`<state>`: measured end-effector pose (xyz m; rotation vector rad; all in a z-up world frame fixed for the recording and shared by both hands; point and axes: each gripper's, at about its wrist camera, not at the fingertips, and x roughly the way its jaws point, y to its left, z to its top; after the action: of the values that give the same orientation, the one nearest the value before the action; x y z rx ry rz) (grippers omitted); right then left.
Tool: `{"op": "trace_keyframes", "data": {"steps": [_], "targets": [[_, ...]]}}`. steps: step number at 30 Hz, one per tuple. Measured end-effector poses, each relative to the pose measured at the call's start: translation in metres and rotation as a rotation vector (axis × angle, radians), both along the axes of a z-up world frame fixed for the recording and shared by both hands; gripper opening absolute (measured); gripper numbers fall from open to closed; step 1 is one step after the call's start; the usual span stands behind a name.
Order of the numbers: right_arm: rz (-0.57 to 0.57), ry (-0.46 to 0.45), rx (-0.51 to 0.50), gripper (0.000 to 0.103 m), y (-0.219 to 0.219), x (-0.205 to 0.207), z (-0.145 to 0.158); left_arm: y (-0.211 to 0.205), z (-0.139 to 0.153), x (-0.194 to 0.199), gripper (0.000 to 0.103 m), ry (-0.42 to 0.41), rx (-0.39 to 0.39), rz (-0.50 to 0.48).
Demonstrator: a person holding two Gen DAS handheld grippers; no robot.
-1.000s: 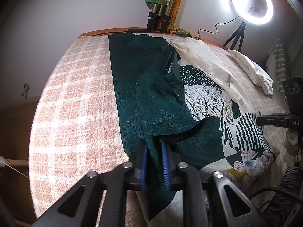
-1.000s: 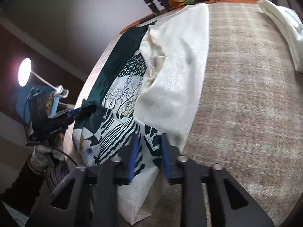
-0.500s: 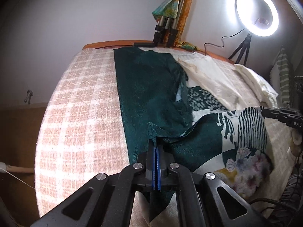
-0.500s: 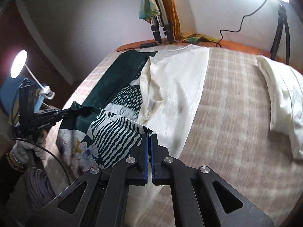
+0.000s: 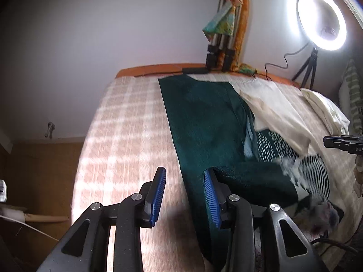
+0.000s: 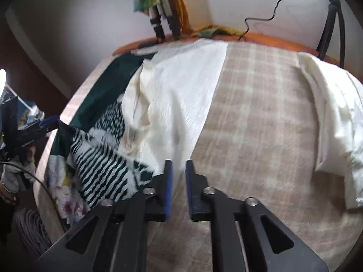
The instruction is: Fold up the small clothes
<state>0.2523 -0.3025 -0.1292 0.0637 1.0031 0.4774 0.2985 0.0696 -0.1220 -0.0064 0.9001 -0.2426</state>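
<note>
A garment lies spread on the checked bedcover [image 5: 127, 149]. It has a dark green panel [image 5: 204, 117], a cream panel [image 6: 186, 95] and a black-and-white striped print [image 6: 102, 170]. Its near hem is folded back over itself [image 5: 254, 181]. My left gripper [image 5: 184, 195] hovers at the green edge with its jaws opening; cloth runs between the pads but they do not press on it. My right gripper [image 6: 178, 188] is over the cream edge, its jaws opening too and gripping nothing. Each gripper shows in the other view: the right gripper [image 5: 340, 142] and the left gripper [image 6: 45, 122].
A folded cream cloth [image 6: 329, 113] lies on the right side of the bed. At the head end stand tripod legs [image 5: 217, 54] and a lit ring light [image 5: 322, 19] with a trailing cable. A striped pillow [image 5: 354, 95] is at far right. A gloved hand [image 6: 13, 172] holds the left gripper.
Both grippers were shut on the garment's near hem; now both have opened and let it go. The hem lies folded back, and both grippers have pulled away and risen a little.
</note>
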Motion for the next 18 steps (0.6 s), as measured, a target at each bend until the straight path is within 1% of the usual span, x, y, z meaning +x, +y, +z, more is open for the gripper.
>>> {"op": "trace_keyframes", "data": {"steps": [1, 3, 5, 6, 7, 8, 11, 13, 15, 17, 18], "targets": [[-0.013, -0.007, 0.023, 0.034, -0.005, 0.004, 0.004, -0.001, 0.001, 0.009, 0.042, 0.002, -0.007, -0.003], [-0.038, -0.015, 0.069, 0.034, -0.014, 0.017, 0.01, -0.005, 0.005, 0.025, 0.046, 0.006, -0.026, -0.019], [-0.052, -0.013, 0.088, 0.034, -0.017, 0.028, 0.014, -0.01, 0.01, 0.036, 0.048, 0.003, -0.018, -0.033], [-0.056, -0.012, 0.093, 0.034, -0.018, 0.035, 0.015, -0.011, 0.012, 0.038, 0.051, 0.008, -0.016, -0.048], [-0.057, -0.008, 0.095, 0.034, -0.019, 0.038, 0.018, -0.013, 0.013, 0.037, 0.056, 0.013, -0.015, -0.067], [-0.058, -0.006, 0.101, 0.034, -0.02, 0.04, 0.019, -0.013, 0.013, 0.034, 0.058, 0.022, -0.006, -0.083], [-0.025, 0.006, 0.126, 0.034, -0.017, 0.036, 0.021, -0.009, 0.005, 0.015, 0.06, 0.048, 0.027, -0.101], [-0.013, 0.012, 0.13, 0.034, -0.013, 0.027, 0.02, -0.002, 0.0, 0.0, 0.059, 0.064, 0.002, -0.097], [0.013, 0.033, 0.145, 0.034, -0.006, 0.01, 0.018, 0.007, -0.006, -0.022, 0.053, 0.094, -0.039, -0.084], [0.031, 0.043, 0.131, 0.034, -0.001, -0.008, 0.017, 0.009, -0.011, -0.04, 0.042, 0.126, -0.077, -0.101], [0.04, 0.043, 0.124, 0.034, 0.0, -0.018, 0.017, 0.008, -0.013, -0.047, 0.035, 0.145, -0.08, -0.112]]}}
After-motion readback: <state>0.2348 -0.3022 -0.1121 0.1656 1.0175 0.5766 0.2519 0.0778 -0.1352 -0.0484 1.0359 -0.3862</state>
